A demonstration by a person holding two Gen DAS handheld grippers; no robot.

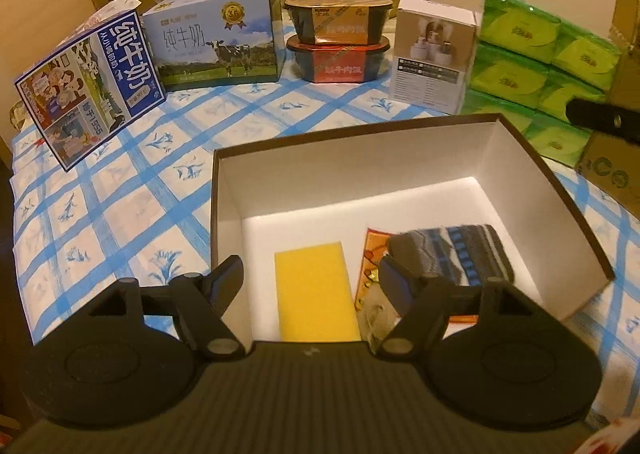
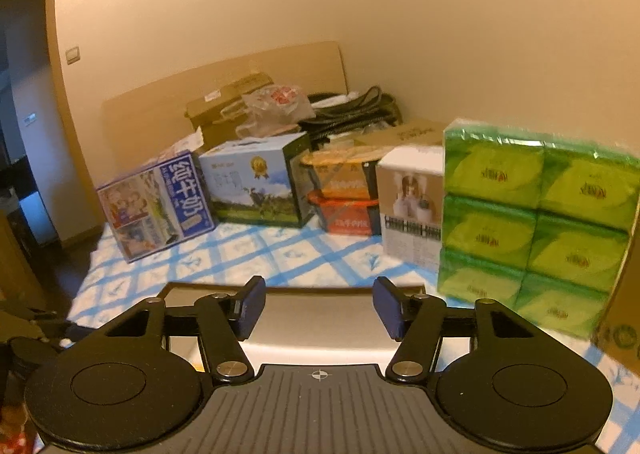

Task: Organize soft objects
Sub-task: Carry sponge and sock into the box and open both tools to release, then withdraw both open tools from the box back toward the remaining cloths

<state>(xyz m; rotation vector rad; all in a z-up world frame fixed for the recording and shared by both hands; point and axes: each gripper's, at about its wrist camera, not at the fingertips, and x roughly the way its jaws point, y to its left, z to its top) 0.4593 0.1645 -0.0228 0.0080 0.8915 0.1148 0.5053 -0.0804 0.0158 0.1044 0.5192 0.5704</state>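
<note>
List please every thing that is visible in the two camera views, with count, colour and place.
open box: 1, dark outside, white inside, near on the checked cloth
sponge: 1, yellow, box floor, left
striped folded cloth: 1, grey and blue, box floor, right
orange packet: 1, partly under the striped cloth
milk cartons: 2, blue, back left; the left one tilted
meal bowls: 2, dark, stacked, back middle
white carton: 1, right of the bowls
tissue packs: 1 bundle, green, far right
checked cloth: 1, blue and white, under everything
left gripper: black, open, over the box
right gripper: black, blue pads, open, nothing between
</note>
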